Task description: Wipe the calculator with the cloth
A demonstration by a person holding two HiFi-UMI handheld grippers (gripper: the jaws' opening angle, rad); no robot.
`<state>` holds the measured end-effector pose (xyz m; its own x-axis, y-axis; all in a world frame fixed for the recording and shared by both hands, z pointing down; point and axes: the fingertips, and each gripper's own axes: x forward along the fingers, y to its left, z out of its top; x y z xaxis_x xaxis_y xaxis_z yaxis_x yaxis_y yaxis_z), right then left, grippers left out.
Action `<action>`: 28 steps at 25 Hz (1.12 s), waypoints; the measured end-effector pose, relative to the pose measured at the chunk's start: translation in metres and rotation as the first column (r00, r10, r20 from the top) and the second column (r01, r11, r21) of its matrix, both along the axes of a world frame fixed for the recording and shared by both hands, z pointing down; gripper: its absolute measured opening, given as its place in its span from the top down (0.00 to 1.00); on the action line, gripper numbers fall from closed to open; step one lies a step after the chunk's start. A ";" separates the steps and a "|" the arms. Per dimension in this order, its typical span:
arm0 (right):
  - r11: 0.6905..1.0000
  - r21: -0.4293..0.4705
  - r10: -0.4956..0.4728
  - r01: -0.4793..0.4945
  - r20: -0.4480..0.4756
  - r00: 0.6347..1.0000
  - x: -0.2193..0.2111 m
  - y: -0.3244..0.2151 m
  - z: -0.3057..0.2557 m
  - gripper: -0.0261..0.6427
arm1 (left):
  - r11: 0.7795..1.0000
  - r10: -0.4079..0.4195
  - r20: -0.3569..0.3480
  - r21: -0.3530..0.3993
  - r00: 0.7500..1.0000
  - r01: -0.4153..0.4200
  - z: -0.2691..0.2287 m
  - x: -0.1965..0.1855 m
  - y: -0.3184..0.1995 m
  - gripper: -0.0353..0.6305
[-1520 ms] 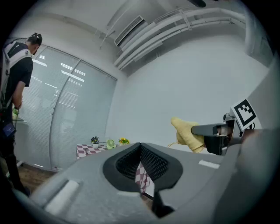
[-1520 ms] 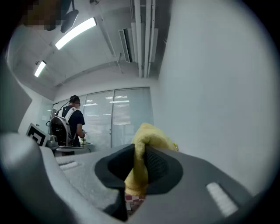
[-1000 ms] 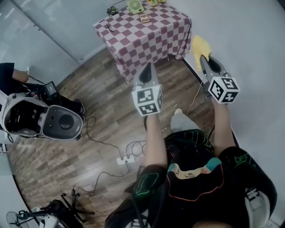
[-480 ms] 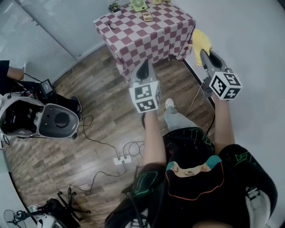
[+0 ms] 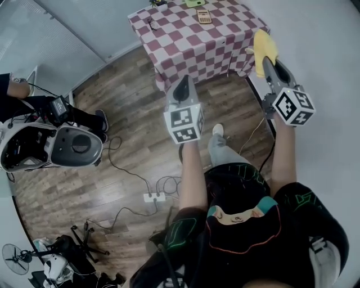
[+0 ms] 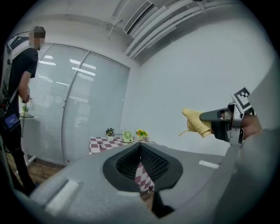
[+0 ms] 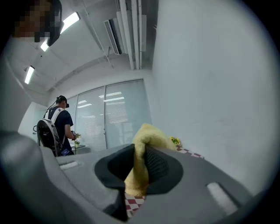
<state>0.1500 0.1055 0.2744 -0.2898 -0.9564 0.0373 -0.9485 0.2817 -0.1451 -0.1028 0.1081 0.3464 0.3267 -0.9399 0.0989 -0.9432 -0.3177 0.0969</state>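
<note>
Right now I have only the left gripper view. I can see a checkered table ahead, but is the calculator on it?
Observer: Yes. In the head view the calculator lies flat on the checkered table.
Operator: Is the cloth actually gripped, or just draped over the other gripper?
Observer: Gripped. The right gripper view shows the right gripper shut on the yellow cloth, which stands folded between its jaws.
Operator: Is anything on the floor in the way?
Observer: A white power strip with cables lies on the wood floor to the person's left, not between the person and the table.
</note>
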 end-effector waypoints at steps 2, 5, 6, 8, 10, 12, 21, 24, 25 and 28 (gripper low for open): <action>1.000 -0.012 -0.004 0.005 0.022 1.000 0.001 -0.028 0.007 0.86 | 1.000 -0.008 0.018 -0.027 1.000 0.009 0.008 -0.001 -0.024 0.93; 1.000 -0.020 0.003 -0.002 0.051 0.999 0.013 -0.069 0.013 0.86 | 0.997 -0.002 0.041 -0.071 0.999 0.005 0.020 0.003 -0.065 0.93; 1.000 -0.023 0.003 -0.002 0.059 0.998 0.017 -0.082 0.014 0.86 | 0.996 -0.003 0.046 -0.089 0.999 0.007 0.024 0.005 -0.080 0.93; 0.999 -0.036 -0.007 0.010 0.060 0.998 0.025 -0.111 0.021 0.86 | 0.993 0.003 0.055 -0.119 0.999 0.004 0.031 0.015 -0.109 0.93; 0.998 -0.058 -0.018 0.021 0.056 0.998 0.034 -0.139 0.033 0.86 | 0.991 0.022 0.054 -0.132 0.998 -0.015 0.037 0.036 -0.135 0.93; 0.997 -0.079 -0.018 0.023 0.063 0.998 0.047 -0.165 0.045 0.86 | 0.989 0.046 0.048 -0.141 0.998 -0.039 0.041 0.058 -0.159 0.93; 0.995 -0.102 -0.011 0.024 0.127 0.992 0.081 -0.250 0.063 0.86 | 0.984 0.089 0.107 -0.163 0.990 -0.071 0.038 0.098 -0.247 0.93; 0.995 -0.102 -0.007 0.021 0.135 0.991 0.088 -0.263 0.067 0.86 | 0.982 0.104 0.123 -0.169 0.987 -0.083 0.038 0.107 -0.262 0.93; 0.995 -0.102 -0.004 0.018 0.138 0.990 0.092 -0.268 0.068 0.86 | 0.982 0.112 0.130 -0.166 0.985 -0.090 0.038 0.111 -0.266 0.93; 0.995 -0.100 0.007 0.006 0.134 0.991 0.103 -0.280 0.069 0.86 | 0.982 0.132 0.141 -0.156 0.981 -0.110 0.036 0.122 -0.282 0.93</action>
